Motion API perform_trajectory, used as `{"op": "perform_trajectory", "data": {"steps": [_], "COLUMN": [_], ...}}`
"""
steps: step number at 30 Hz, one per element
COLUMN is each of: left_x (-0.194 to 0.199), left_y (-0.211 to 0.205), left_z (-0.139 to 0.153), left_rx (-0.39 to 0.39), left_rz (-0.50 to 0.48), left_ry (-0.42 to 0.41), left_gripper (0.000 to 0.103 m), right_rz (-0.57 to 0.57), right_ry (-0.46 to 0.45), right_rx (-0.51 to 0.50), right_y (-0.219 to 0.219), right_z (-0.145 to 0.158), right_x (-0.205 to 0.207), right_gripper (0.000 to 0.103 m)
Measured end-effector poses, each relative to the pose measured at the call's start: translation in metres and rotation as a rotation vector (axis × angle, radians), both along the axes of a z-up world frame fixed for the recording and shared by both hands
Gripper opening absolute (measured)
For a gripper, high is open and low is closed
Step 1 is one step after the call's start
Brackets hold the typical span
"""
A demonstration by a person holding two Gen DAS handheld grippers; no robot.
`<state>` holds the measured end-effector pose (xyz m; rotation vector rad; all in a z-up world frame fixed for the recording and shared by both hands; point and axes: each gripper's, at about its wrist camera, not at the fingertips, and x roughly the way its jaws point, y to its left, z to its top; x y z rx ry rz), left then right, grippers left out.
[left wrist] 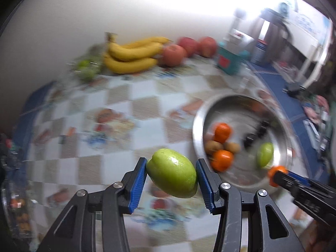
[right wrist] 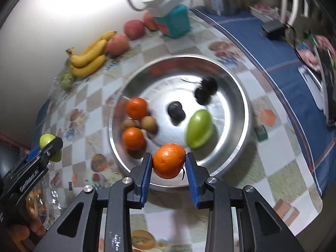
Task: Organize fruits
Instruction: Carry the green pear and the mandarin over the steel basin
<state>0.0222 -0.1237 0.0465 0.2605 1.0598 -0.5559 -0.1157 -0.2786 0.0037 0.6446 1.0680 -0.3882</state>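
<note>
My left gripper [left wrist: 171,173] is shut on a green fruit [left wrist: 172,173] and holds it above the tablecloth, left of the steel bowl [left wrist: 197,134]. My right gripper [right wrist: 169,160] is shut on an orange [right wrist: 169,160] over the near rim of the bowl [right wrist: 237,88]. The bowl holds two oranges [right wrist: 136,108], small brown fruits [right wrist: 148,124], dark fruits [right wrist: 176,110] and another green fruit [right wrist: 199,129]. The left gripper with its green fruit [right wrist: 47,139] shows at the left of the right wrist view; the right gripper's orange [left wrist: 277,173] shows at the right of the left wrist view.
Bananas [right wrist: 88,58], red apples [right wrist: 117,44] and green grapes [left wrist: 86,67] lie along the wall. A teal box [right wrist: 176,21] with a white device stands behind the bowl. A plastic bag of fruit [right wrist: 35,205] lies at the near left. The table edge runs along the right.
</note>
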Motion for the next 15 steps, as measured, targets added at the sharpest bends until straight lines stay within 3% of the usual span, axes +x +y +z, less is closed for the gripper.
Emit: {"op": "perform_trajectory", "data": {"steps": [7, 15], "left_x": [-0.022, -0.025], "left_y": [-0.042, -0.061], "left_z": [-0.020, -0.042], "left_rx": [-0.012, -0.008], "left_rz": [-0.119, -0.148], "left_ry": [0.105, 0.183], "left_gripper": [0.050, 0.051], "right_rz": [-0.008, 0.017], "right_ry": [0.022, 0.049], "right_rx": [-0.001, 0.004], "right_y": [-0.009, -0.008], "right_z": [-0.006, -0.017], "right_x": [-0.008, -0.005], "right_gripper": [0.034, 0.034]}}
